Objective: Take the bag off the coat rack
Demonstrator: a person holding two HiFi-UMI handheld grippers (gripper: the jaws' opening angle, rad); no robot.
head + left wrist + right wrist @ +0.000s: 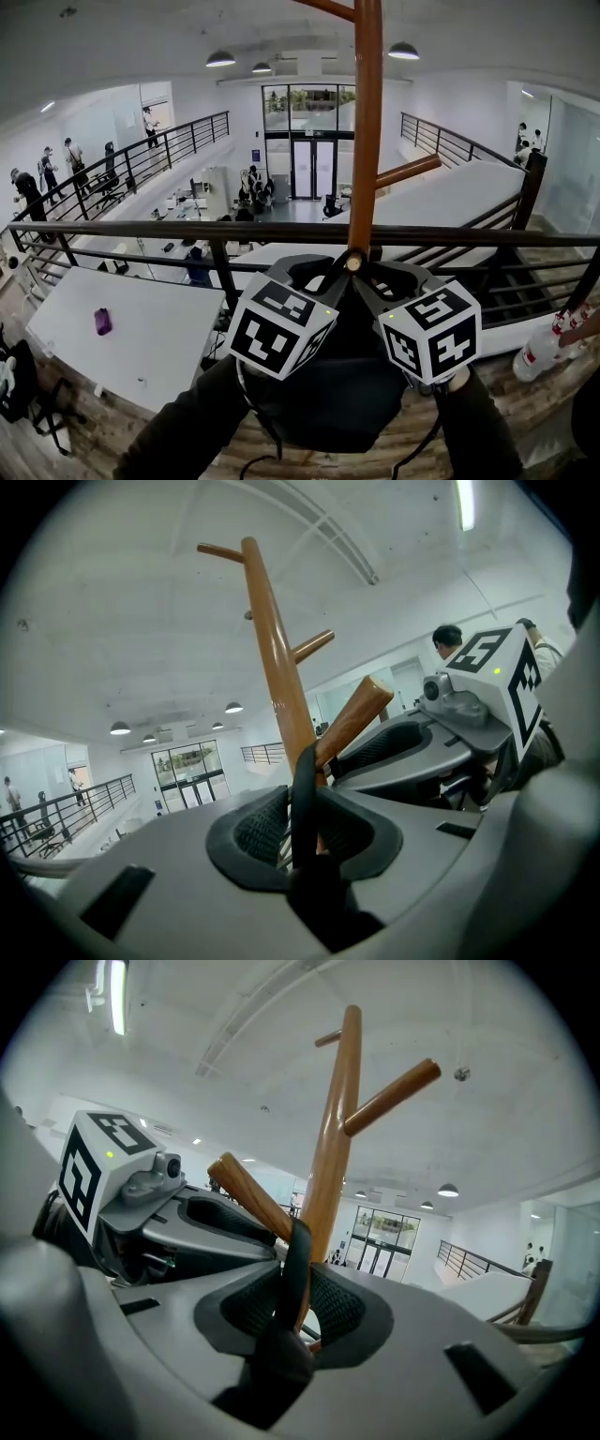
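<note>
A brown wooden coat rack pole (367, 141) rises in front of me in the head view. A black bag (328, 394) hangs below both grippers, against the pole. My left gripper (323, 267) and right gripper (384, 272) meet at the pole where a short peg (356, 719) branches off. In the left gripper view the bag's black strap (303, 799) runs up between the jaws of the left gripper (305, 832), with a gap to each pad. The right gripper view is alike: the strap (298, 1269) stands loose between the pads of the right gripper (295, 1312), below the peg (248, 1194).
A dark metal railing (281, 232) crosses just behind the rack, with a drop to a lower floor beyond. A white table (122, 337) with a purple object (103, 322) stands at the lower left. A hand with a bottle (544, 347) shows at the right edge.
</note>
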